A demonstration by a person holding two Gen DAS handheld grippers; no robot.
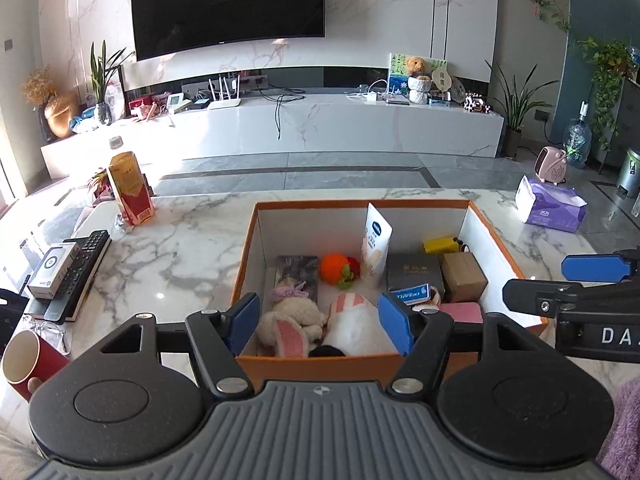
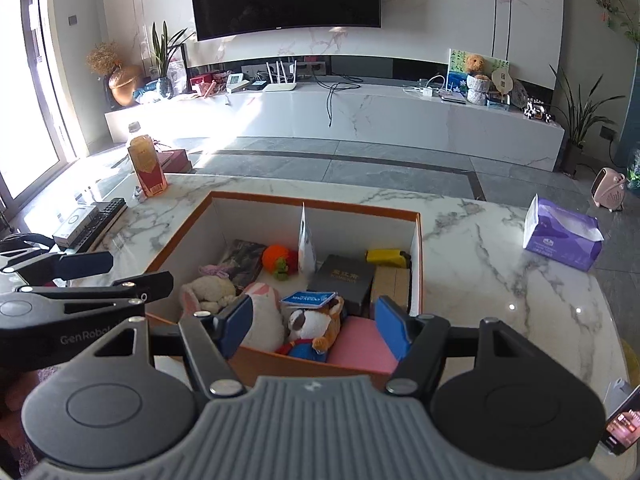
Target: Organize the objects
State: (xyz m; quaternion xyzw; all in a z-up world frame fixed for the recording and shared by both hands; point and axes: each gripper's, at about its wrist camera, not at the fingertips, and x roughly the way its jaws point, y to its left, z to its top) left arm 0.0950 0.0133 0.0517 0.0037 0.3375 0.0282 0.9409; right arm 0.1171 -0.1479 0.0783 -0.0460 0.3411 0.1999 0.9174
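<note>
1. A sunny living room with a big TV (image 1: 228,2) on the wall. Up front is a marble table (image 1: 180,248).
2. An orange box (image 1: 320,362) sits on the table. It is full, so most of the tidying looks done.
3. Soft toys lie at the near end of the box: a bunny (image 1: 290,326) and a little tiger (image 2: 316,326).
4. Small boxes sit together on the right side: a dark box (image 1: 412,274) and a brown box (image 1: 464,276). A white tube (image 1: 376,244) leans up in the middle.
5. The left gripper (image 1: 320,322) hangs over the near edge. Its jaws are wide apart and hold nothing.
6. The right gripper (image 2: 314,324) is the same: jaws apart, nothing held.
7. A tissue pack (image 2: 562,240), a bottle (image 1: 128,188) and a remote (image 1: 86,268) are outside the box.
</note>
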